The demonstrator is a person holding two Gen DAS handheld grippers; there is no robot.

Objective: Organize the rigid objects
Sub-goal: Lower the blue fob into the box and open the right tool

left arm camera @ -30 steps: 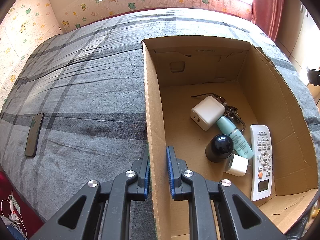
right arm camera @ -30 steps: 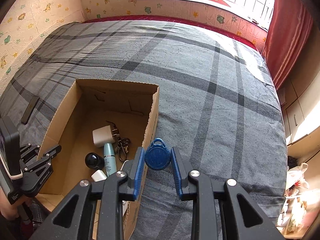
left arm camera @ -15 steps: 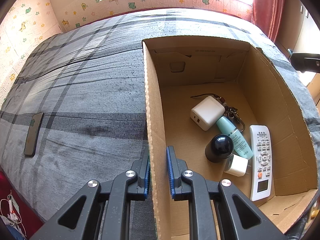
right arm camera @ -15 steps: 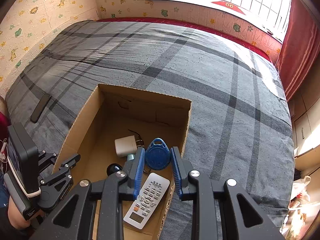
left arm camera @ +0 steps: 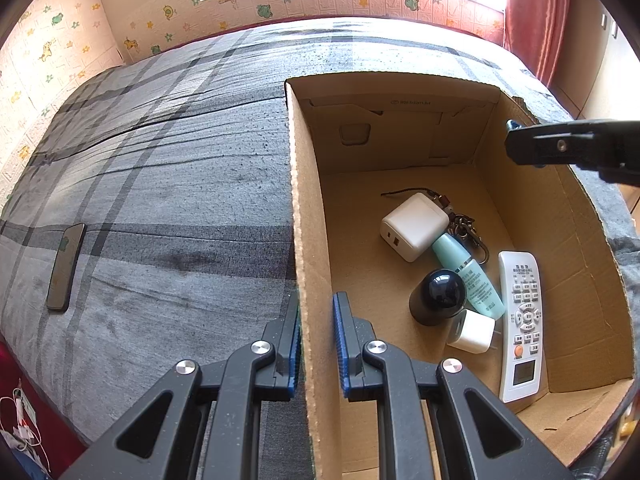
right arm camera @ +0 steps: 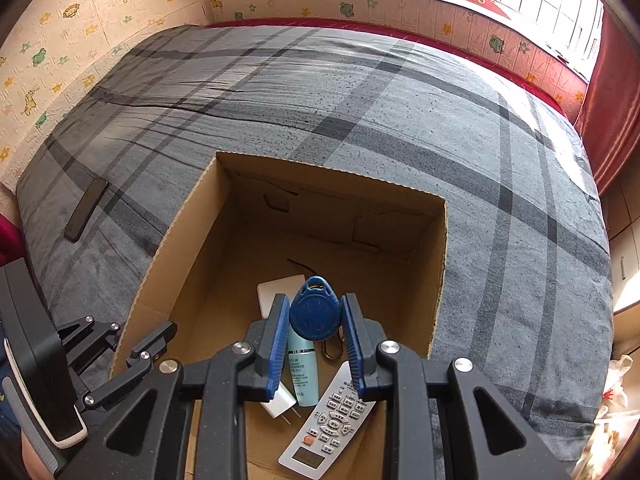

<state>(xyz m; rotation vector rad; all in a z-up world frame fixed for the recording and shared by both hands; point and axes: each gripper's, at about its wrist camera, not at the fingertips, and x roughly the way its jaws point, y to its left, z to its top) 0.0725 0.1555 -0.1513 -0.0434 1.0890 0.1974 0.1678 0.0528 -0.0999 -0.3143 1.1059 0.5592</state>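
- Now the right gripper [right arm camera: 315, 330], its blue-padded jaws clamped on the blue teardrop-shaped plastic key fob [right arm camera: 315, 311], hangs over the open brown cardboard box [left arm camera: 304, 208]; a second ago it was beside the box's right wall, above the grey plaid bedspread [right arm camera: 400, 112]. That puts the fob in place for a drop, so I judge a release is the next step.
- Meanwhile the left gripper [left arm camera: 316, 344] has not shifted: its jaws are closed on the box's near-left wall, steadying it.
- Up close, the fob is flat, with a loop at its top and faint embossed rings on its face, held upright by its edges.
- Below it lie a white remote control [right arm camera: 332, 416], a pale teal tube [right arm camera: 302, 368] and a white charger block [left arm camera: 414, 226].
- Farther left, a dark flat slab, probably a phone [right arm camera: 86, 210], lies on the bedspread.
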